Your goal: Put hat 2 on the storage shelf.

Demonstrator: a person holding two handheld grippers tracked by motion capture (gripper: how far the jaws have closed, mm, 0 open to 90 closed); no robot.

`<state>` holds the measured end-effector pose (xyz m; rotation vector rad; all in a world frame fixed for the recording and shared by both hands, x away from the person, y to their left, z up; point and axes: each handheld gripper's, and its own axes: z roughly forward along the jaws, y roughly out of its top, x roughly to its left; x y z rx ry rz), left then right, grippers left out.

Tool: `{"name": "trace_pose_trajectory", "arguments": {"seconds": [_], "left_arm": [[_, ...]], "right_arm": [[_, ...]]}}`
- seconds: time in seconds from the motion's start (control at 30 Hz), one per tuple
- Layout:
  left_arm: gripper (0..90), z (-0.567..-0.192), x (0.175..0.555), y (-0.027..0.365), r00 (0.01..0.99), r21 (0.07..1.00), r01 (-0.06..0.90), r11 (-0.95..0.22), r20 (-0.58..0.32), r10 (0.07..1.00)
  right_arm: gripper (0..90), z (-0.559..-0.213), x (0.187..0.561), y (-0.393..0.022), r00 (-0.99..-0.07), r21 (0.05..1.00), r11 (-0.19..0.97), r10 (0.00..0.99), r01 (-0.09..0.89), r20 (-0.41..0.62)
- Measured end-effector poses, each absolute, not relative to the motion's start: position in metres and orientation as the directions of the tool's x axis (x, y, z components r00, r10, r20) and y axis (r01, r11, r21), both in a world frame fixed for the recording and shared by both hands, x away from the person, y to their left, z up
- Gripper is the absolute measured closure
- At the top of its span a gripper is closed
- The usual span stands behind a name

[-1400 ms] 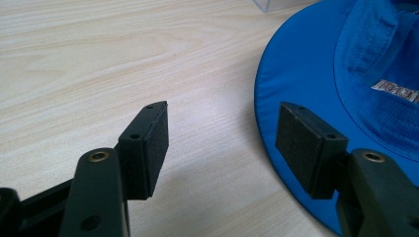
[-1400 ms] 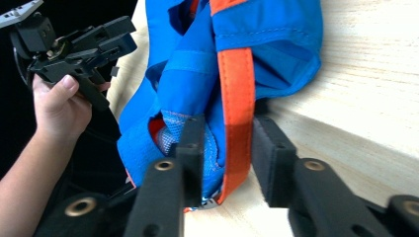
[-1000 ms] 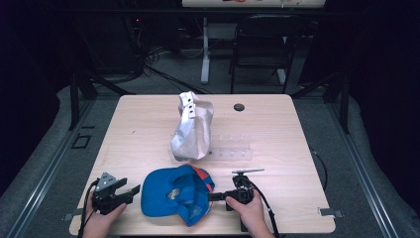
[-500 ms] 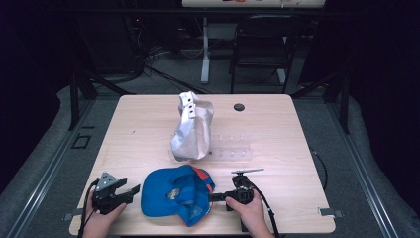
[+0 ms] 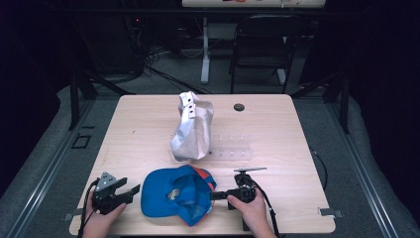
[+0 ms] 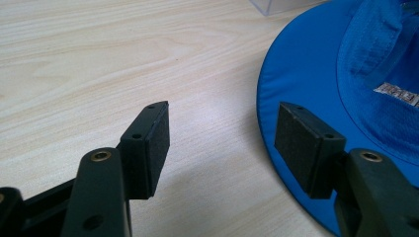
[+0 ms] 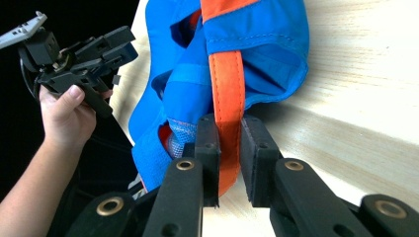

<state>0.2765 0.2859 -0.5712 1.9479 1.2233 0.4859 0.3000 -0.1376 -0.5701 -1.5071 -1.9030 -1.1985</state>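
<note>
Your right gripper [image 7: 228, 163] has its two black jaws pinched on the orange strap [image 7: 227, 84] of the blue cap [image 5: 176, 194], the pads pressing the band from both sides. Only the right gripper view settles that: the strap runs straight down between the pads, with blue fabric bunched just to the left of them. From the high view you can tell merely that the same gripper [image 5: 218, 194] meets the cap's right edge, where a bit of orange shows; the pinch itself is too small to make out there.

Your left gripper [image 5: 130, 190] rests just left of the cap, jaws wide apart and holding nothing. The left gripper view shows what the high view cannot: bare wood lies between the pads, and the right-hand pad hangs over the cap's blue brim [image 6: 296, 74]; whether it touches the brim cannot be told. It also catches a small label inside the cap. The right gripper view shows that same gripper from beyond the cap, gripped in your left hand [image 7: 62, 116].

The cap lies upside down on the wooden table [image 5: 138, 129], at its near edge between your two hands. Behind the cap, toward the table's middle, the high view gives you a silver cap [image 5: 192, 130], a clear plastic tray [image 5: 232, 148] beside it, and, well beyond, a small dark round disc [image 5: 239, 106].
</note>
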Motion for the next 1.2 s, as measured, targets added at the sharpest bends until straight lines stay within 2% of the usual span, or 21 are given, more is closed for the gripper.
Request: {"name": "trace_pose_trajectory", "arguments": {"seconds": [0.2, 0.23, 0.27, 0.4, 0.7, 0.73, 0.83, 0.87, 0.9, 1.07, 1.13, 1.2], "left_arm": [[39.4, -0.57, 0.277, 0.285, 0.468, 0.774, 0.586, -0.242, -0.079, 0.88], [39.4, -0.57, 0.278, 0.284, 0.468, 0.772, 0.586, -0.244, -0.077, 0.88], [39.5, -0.57, 0.279, 0.283, 0.472, 0.776, 0.582, -0.243, -0.079, 0.878], [39.8, -0.57, 0.282, 0.28, 0.485, 0.77, 0.584, -0.255, -0.079, 0.871], [41.1, -0.568, 0.284, 0.276, 0.5, 0.775, 0.574, -0.263, -0.078, 0.862], [41.1, -0.568, 0.284, 0.276, 0.5, 0.775, 0.575, -0.261, -0.081, 0.862], [41.2, -0.568, 0.285, 0.276, 0.506, 0.775, 0.574, -0.265, -0.081, 0.859], [41.2, -0.568, 0.285, 0.276, 0.506, 0.774, 0.575, -0.265, -0.082, 0.859], [41.3, -0.567, 0.285, 0.276, 0.506, 0.774, 0.575, -0.265, -0.081, 0.859], [41.3, -0.567, 0.284, 0.276, 0.512, 0.78, 0.567, -0.266, -0.081, 0.855], [41.3, -0.567, 0.284, 0.276, 0.512, 0.778, 0.568, -0.267, -0.08, 0.855], [41.3, -0.567, 0.284, 0.276, 0.514, 0.778, 0.567, -0.269, -0.08, 0.854]], "right_arm": [[79.6, -0.568, 0.299, -0.146, -0.308, 0.36, 0.017, 0.559, 0.933, 0.77], [79.5, -0.566, 0.299, -0.15, -0.311, 0.36, 0.034, 0.586, 0.932, 0.748], [79.5, -0.567, 0.299, -0.15, -0.302, 0.361, 0.006, 0.563, 0.932, 0.769], [79.5, -0.564, 0.296, -0.161, -0.279, 0.358, -0.027, 0.574, 0.933, 0.769], [79.5, -0.552, 0.295, -0.181, -0.246, 0.336, -0.057, 0.57, 0.94, 0.784], [79.5, -0.549, 0.295, -0.182, -0.217, 0.322, -0.084, 0.578, 0.943, 0.786], [79.5, -0.54, 0.298, -0.188, -0.239, 0.326, -0.05, 0.577, 0.944, 0.781], [79.5, -0.535, 0.299, -0.191, -0.246, 0.322, -0.018, 0.606, 0.946, 0.756], [79.5, -0.531, 0.3, -0.191, -0.239, 0.313, -0.029, 0.582, 0.949, 0.777], [79.4, -0.506, 0.307, -0.196, -0.235, 0.292, 0.009, 0.621, 0.956, 0.748], [79.4, -0.499, 0.309, -0.195, -0.215, 0.281, -0.016, 0.604, 0.959, 0.768], [79.3, -0.488, 0.312, -0.196, -0.223, 0.27, 0.016, 0.61, 0.963, 0.76]]}}
